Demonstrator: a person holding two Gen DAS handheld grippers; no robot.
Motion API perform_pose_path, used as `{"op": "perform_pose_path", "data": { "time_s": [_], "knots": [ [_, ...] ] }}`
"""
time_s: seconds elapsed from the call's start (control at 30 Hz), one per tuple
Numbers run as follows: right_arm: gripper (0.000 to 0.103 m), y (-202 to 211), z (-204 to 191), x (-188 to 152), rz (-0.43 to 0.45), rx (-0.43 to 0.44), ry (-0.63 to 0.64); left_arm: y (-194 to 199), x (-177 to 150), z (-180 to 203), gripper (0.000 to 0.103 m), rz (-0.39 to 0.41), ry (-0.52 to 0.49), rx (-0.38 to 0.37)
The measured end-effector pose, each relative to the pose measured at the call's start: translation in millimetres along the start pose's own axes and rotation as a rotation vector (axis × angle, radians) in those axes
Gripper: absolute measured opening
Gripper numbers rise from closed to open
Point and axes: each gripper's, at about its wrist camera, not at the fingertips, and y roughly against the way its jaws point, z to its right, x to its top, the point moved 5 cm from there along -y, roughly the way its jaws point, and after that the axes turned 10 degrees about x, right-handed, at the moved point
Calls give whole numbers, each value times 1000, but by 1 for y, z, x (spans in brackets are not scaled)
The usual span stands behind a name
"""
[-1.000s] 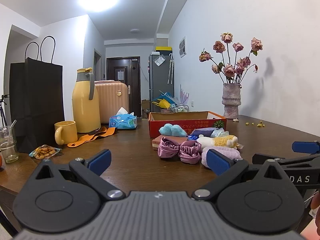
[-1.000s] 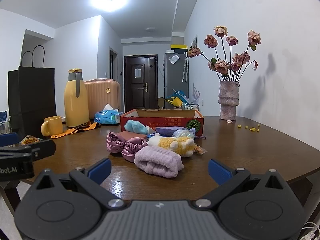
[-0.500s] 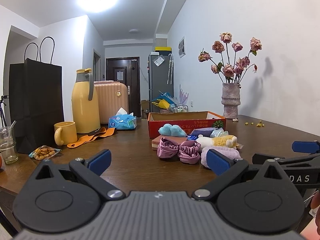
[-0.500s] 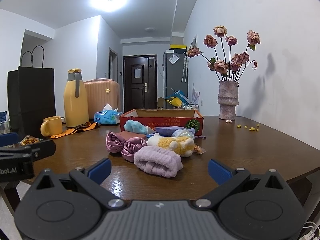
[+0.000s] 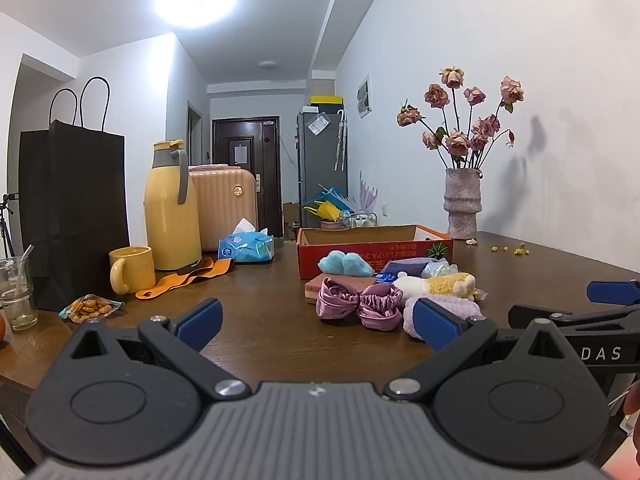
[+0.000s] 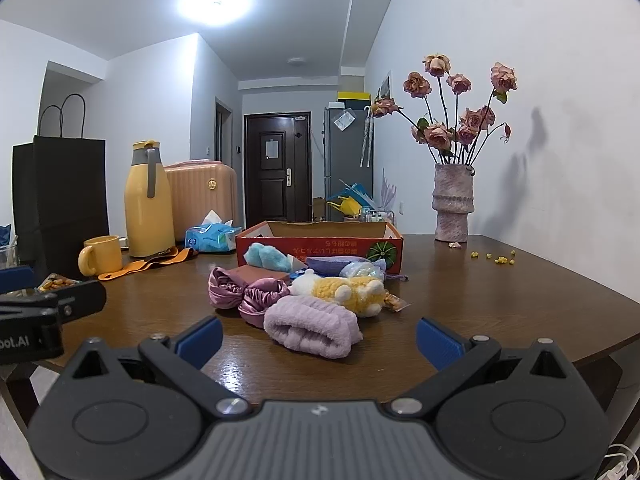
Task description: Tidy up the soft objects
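A heap of soft things lies mid-table in front of a red cardboard box (image 6: 320, 242) (image 5: 374, 246): a lilac fluffy headband (image 6: 312, 326) (image 5: 464, 308), a purple satin scrunchie (image 6: 244, 292) (image 5: 358, 304), a yellow-and-white plush toy (image 6: 344, 290) (image 5: 438, 284) and a light blue fluffy piece (image 6: 266, 258) (image 5: 344, 262). My left gripper (image 5: 318, 322) is open over the near table edge, short of the heap, with nothing between its fingers. Just as empty, my right gripper (image 6: 318, 338) stands open with the headband a little beyond its fingertips.
On the left of the wooden table (image 5: 260, 320) stand a black paper bag (image 5: 74, 216), a yellow flask (image 5: 172, 208), a yellow mug (image 5: 132, 270), a tissue pack (image 5: 246, 246), an orange strap (image 5: 184, 278), a snack bag (image 5: 90, 308) and a glass (image 5: 16, 294). A vase of dried roses (image 6: 452, 208) stands at the back right.
Both views have shifted very slightly; the grippers stay open and no object on the table has moved.
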Motion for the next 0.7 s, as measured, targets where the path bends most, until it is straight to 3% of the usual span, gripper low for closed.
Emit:
{"op": "perform_pose_path", "data": {
  "time_s": [0.7],
  "knots": [
    [103, 0, 1, 0, -1, -6, -1, 3, -1, 4, 103, 6, -21, -11]
  ]
}}
